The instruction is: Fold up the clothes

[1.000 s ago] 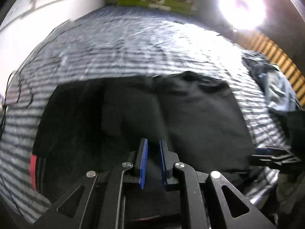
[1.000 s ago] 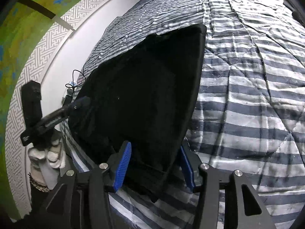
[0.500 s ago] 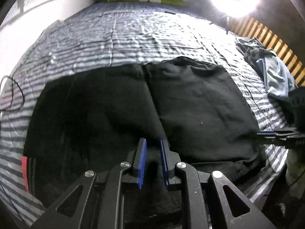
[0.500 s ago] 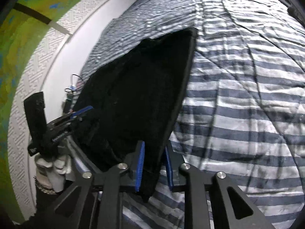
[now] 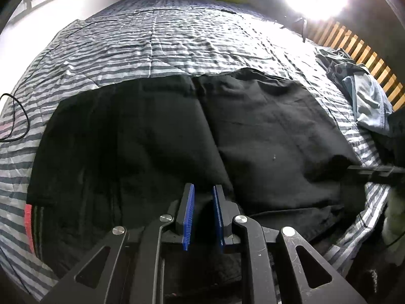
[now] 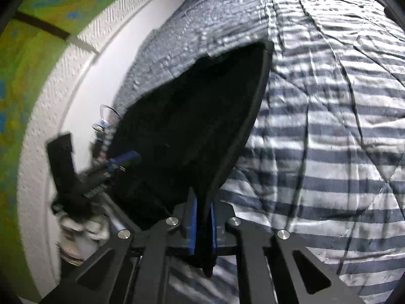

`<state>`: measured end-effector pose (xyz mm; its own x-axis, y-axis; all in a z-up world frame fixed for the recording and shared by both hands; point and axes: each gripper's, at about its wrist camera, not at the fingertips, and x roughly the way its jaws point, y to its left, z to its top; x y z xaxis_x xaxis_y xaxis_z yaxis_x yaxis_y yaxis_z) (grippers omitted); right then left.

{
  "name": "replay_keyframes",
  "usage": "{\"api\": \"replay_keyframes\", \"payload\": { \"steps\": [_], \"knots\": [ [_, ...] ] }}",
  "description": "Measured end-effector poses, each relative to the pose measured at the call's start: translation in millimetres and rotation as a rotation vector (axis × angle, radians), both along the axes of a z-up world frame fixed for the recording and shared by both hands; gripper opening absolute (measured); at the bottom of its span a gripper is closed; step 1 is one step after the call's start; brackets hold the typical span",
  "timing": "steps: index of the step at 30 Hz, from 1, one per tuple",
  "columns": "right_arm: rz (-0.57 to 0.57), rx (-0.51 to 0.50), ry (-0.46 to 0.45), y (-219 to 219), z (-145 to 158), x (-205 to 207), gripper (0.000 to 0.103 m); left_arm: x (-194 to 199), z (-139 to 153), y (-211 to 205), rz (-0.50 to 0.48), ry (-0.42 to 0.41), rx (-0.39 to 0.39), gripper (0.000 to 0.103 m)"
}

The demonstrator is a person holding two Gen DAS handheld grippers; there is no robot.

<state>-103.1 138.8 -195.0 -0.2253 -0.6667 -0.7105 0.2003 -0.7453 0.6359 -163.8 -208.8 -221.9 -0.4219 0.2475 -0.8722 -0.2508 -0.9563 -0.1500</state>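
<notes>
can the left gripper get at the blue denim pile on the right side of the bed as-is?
Probably not: left gripper is shut on the black garment; denim pile lies across it.

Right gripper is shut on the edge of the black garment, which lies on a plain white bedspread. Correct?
Not quite. The right gripper is shut on the black garment, its jaws having just closed on the fabric edge, but the bedspread is striped blue-grey and white, not plain white. The right wrist view shows it.
</notes>
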Motion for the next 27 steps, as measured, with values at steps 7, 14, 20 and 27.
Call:
{"api": "replay_keyframes", "payload": {
  "steps": [7, 14, 20, 27],
  "knots": [
    [0.013, -0.019, 0.063, -16, 44, -4, 0.006, 6, 22, -22, 0.057, 0.055, 0.045, 0.016],
    [0.087, -0.045, 0.158, -64, 88, -13, 0.006, 12, 47, -105, 0.287, 0.124, 0.132, 0.016],
    [0.201, -0.074, 0.207, -136, 106, -18, 0.006, 23, 56, -172, 0.470, 0.174, 0.176, 0.016],
    [0.398, -0.055, 0.207, -254, 86, -15, 0.005, 43, 57, -245, 0.644, 0.194, 0.277, 0.016]
  ]
}}
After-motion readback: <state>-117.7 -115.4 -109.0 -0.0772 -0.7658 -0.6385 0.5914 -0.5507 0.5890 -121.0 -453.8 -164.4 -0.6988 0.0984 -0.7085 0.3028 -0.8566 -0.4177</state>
